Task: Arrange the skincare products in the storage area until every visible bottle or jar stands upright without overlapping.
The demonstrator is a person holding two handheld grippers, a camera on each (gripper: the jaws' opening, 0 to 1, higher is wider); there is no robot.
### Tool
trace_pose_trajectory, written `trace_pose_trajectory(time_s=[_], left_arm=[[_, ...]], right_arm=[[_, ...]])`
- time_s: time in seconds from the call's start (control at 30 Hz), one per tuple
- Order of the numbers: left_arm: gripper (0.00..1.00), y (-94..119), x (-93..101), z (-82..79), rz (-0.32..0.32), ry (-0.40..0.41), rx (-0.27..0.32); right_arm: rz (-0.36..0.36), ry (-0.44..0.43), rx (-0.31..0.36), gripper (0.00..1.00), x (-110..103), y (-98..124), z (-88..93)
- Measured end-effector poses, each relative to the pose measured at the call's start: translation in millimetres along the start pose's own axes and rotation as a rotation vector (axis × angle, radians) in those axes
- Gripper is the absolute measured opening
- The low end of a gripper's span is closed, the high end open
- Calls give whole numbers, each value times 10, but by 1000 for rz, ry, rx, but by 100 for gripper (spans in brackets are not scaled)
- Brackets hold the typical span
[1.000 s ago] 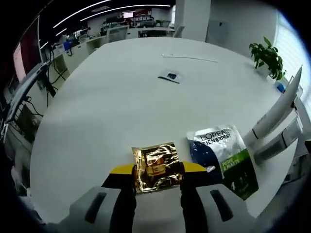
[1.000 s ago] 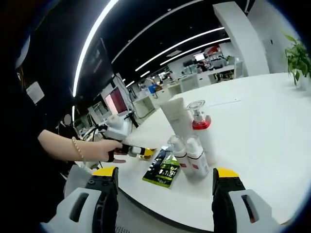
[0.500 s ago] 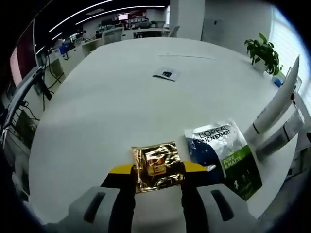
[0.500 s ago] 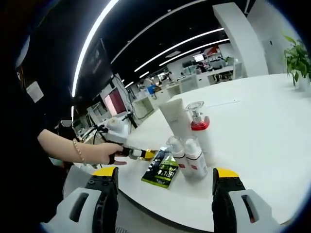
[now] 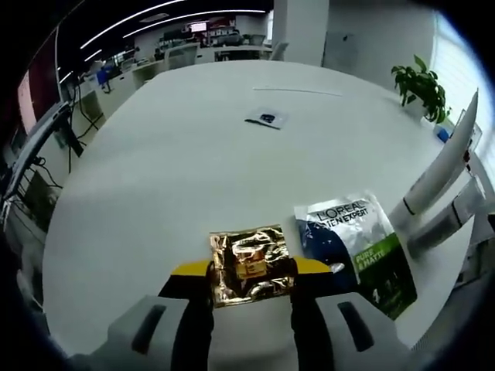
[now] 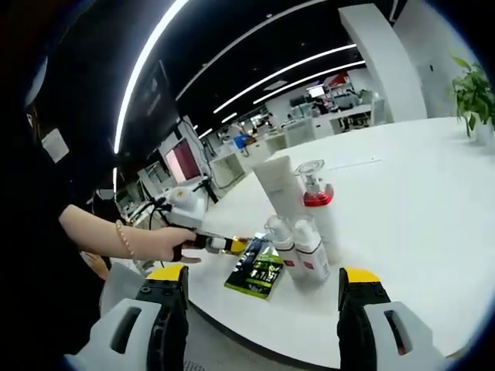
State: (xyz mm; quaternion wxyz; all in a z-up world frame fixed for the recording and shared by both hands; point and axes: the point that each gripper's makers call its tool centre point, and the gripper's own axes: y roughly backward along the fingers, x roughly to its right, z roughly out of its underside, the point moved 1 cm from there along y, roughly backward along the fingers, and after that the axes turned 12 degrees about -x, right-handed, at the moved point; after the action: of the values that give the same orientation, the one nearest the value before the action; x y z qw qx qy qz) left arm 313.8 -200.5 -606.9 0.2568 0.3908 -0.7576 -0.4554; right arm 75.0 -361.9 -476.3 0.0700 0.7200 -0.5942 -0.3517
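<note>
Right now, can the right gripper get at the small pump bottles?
Probably yes: the right gripper is open and the pump bottles stand straight ahead of it on the table, with nothing between.

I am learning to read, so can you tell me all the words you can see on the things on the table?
"L'OREAL MEN EXPERT" stands on the blue and green sachet.
"PURE & MATTE" stands on that sachet's green band.
The gold foil sachet between the left gripper's jaws: print too crumpled to read.
The small card far off on the white table: too small.
The bottles: labels too blurred.
</note>
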Motion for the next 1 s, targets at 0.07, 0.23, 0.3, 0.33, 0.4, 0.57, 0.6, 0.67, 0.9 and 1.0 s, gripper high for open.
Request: trace_pose_trajectory(time_s=[0.07,0.23,0.3,0.33,0.4,0.57,0.6,0.67,0.9,1.0], left_arm=[[35,-16,-26,-24,9,12,10],[35,12,-11,-82,20,12,41],[37,12,-13,-88,19,7,44],[37,20,-20,-87,18,7,44],[38,57,-33,-69,17,12,47],[40,86,-81,-50,26,16,48],[41,106,-97,-54,31,21,54],[42,146,-95,-44,41,22,72],[50,241,-115,61,51,6,80],[53,277,-91,94,68,-9,80]], right_arm=[[-2,0,-1,85,-3,-1,2],[0,4,-1,85,4,-5,2],[-3,4,-1,85,2,-9,2],[-3,6,-1,85,3,-10,4],[-4,10,-2,85,2,-15,8],[-4,18,-4,85,3,-25,15],[-5,18,-3,85,3,-25,14],[-6,21,-3,85,2,-26,14],[-7,31,1,85,-8,-23,7],[-2,33,8,85,-1,-16,1]])
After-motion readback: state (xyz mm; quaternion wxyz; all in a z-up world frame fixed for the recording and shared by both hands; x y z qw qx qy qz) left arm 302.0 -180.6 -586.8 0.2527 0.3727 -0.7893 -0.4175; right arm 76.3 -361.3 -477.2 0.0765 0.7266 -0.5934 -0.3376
